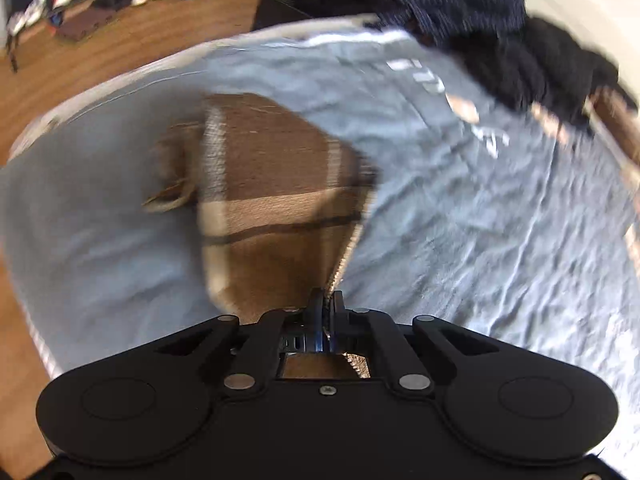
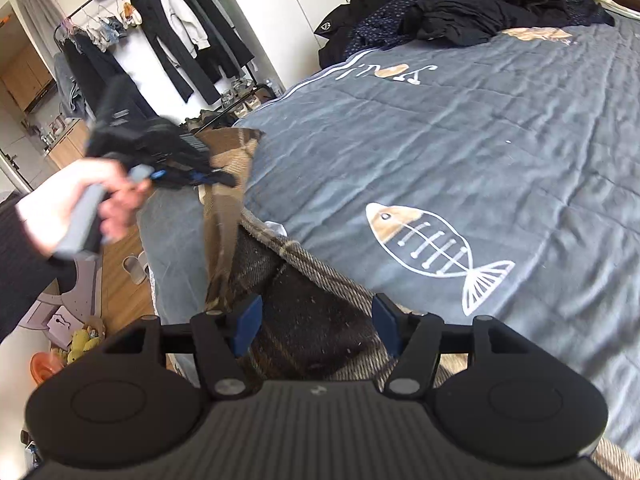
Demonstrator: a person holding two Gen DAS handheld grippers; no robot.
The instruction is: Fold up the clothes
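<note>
A brown plaid garment (image 1: 272,184) with pale stripes hangs over the grey-blue bedspread (image 1: 460,208). My left gripper (image 1: 328,308) is shut on its edge and holds it lifted; the view is blurred. In the right wrist view the left gripper (image 2: 216,178) holds the brown cloth (image 2: 228,152) up at the bed's left edge. My right gripper (image 2: 316,328) is open, its blue pads (image 2: 248,320) on either side of a dark plaid part of the garment (image 2: 304,320) lying below it.
A heap of dark clothes (image 2: 460,8) lies at the far end of the bed. A clothes rack (image 2: 160,20) stands by the wall. Slippers (image 2: 134,266) and toys (image 2: 80,344) lie on the wooden floor left of the bed.
</note>
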